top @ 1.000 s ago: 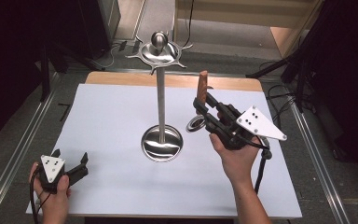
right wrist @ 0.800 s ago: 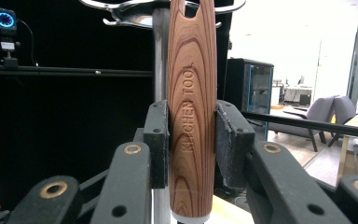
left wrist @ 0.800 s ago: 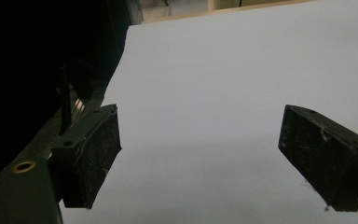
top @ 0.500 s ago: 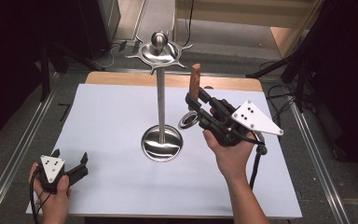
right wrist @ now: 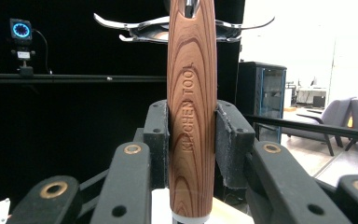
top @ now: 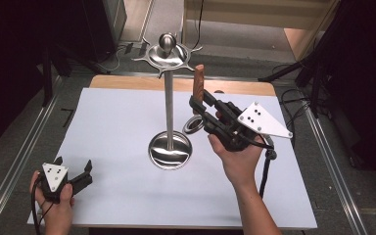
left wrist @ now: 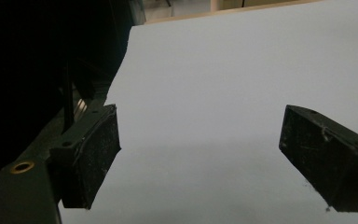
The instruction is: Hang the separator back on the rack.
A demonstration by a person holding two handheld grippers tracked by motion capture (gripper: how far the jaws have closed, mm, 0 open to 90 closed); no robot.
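A kitchen tool with a wooden handle (top: 199,81) stands upright in my right gripper (top: 201,104), which is shut on it. Its metal ring end (top: 194,126) hangs below the jaws. In the right gripper view the handle (right wrist: 192,107) is clamped between both pads, with the stand's hooked crown (right wrist: 140,28) behind its top. The metal stand (top: 168,107) rises from a round base (top: 170,151) mid-table, just left of the tool. My left gripper (top: 73,164) rests at the table's front left corner, and its jaws (left wrist: 200,154) are open over bare white surface.
The white table top (top: 117,122) has a wooden strip along its far edge. Metal rails run along both sides of the table. Cables and dark stands lie on the floor beyond the table.
My right gripper has carried the tool leftward, closer to the stand's pole and crown. The left gripper has stayed put.
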